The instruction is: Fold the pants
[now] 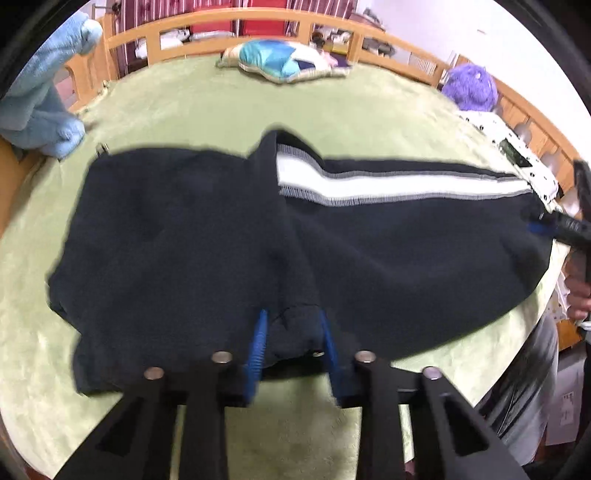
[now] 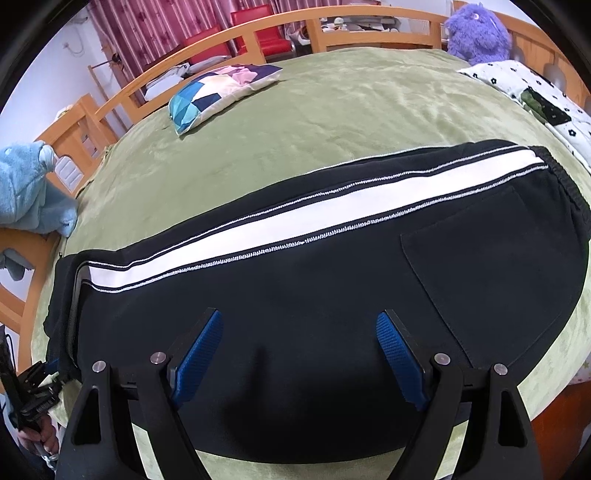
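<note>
1. Your left gripper (image 1: 293, 345) is pinched on a bunched fold at the near edge of the black fleece pants with a white side stripe (image 1: 221, 229) — cloth fills the gap between the blue pads, so that is likely your carry point for the fold.
2. Your right gripper (image 2: 301, 358) stands wide over the seat of the pants, near the back pocket (image 2: 491, 280) — nothing gripped.
3. The pants lie flat along the near side of the green plush bedspread (image 1: 332, 110), one part already doubled over.
4. Open room beyond the stripe — bare bedspread up to the patchwork pillow (image 2: 221, 92).
5. Edges: blue plush toy (image 2: 29, 184) on the left, purple plush toy (image 2: 476, 29) and spotted white cloth (image 2: 517, 88) on the right, wooden bed rail (image 1: 258, 22) farthest.
</note>
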`<state>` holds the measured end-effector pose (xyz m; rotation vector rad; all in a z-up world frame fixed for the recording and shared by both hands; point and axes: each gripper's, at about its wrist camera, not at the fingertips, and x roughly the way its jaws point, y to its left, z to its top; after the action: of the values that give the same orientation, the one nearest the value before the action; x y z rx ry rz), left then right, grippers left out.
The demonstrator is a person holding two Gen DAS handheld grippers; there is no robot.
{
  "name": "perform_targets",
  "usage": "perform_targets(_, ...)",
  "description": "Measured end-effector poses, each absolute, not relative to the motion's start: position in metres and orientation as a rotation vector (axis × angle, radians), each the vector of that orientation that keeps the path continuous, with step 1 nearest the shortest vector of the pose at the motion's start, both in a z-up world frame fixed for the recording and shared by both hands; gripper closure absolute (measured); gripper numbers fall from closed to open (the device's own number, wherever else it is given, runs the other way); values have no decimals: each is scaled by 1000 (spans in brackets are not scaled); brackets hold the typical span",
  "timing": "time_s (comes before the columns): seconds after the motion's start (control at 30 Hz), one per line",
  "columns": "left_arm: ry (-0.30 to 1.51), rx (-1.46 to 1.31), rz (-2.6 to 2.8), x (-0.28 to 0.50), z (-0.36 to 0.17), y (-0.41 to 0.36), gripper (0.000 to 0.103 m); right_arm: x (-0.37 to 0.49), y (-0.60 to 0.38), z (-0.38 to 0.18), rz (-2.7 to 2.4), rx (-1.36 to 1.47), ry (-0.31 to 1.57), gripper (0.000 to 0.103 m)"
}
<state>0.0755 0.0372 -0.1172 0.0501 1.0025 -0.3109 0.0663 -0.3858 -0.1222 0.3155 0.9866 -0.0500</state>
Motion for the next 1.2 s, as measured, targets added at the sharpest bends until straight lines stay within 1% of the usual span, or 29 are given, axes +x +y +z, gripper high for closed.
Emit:
perform_targets(0.07,962,56,-296,81,-103,45,87,68,-385,-123,-50,315,989,19)
perform_targets(0.27,886,44,-187,118,-70,84,88,73,-381,-125,-44,307,995,19)
perform_targets(0.43,878,-8,-99,170,-59,126,88,78,-382,-129,-53,306,1007,19)
perform_targets(0.57,866,-66,-45,192,-53,155,78,81,-385,-133,-68,309,1019,19)
perform_targets(0.6,860,-75,-44,195,-50,160,77,81,-386,-134,-72,310,1021,19)
perform_targets(0.63,854,-84,-55,194,-48,163,76,82,-387,-135,-75,311,1024,19)
perform_targets(0.7,844,-95,-73,190,-46,166,71,84,-387,-136,-76,316,1027,19)
perform_targets(0.77,841,-89,-79,180,-49,167,54,85,-386,-137,-75,320,1030,19)
perform_targets(0.83,842,-84,-80,171,-56,169,48,86,-384,-138,-69,326,1031,19)
perform_targets(1.03,924,-97,-81,168,-90,172,48,86,-375,-140,-52,306,1042,19)
perform_targets(1.2,927,-83,-62,190,-102,173,48,88,-369,-141,-62,272,1055,19)
